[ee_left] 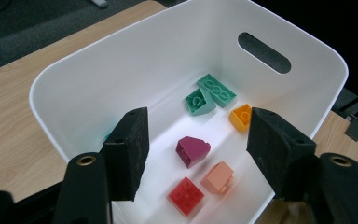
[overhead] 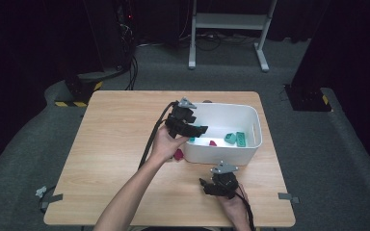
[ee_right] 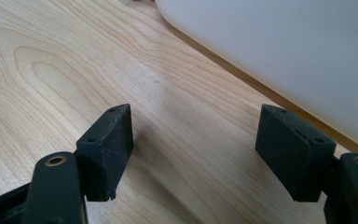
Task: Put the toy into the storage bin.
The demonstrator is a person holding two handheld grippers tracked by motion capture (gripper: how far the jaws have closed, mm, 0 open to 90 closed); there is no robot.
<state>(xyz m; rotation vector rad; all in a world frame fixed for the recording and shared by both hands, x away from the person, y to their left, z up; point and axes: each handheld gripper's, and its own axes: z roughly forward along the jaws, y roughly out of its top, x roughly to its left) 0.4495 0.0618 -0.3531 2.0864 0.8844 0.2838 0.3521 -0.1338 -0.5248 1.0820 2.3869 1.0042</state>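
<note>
Hovering open-jawed over the white bin [ee_left: 74, 70] of bricks [ee_left: 193, 150], left gripper [ee_left: 196, 140]; right gripper [ee_right: 193, 140] open.

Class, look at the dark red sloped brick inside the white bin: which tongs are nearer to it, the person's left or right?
Left. The left tongs hang open over the white bin, directly above the dark red sloped brick. The right tongs sit open over the table, outside the bin.
</note>
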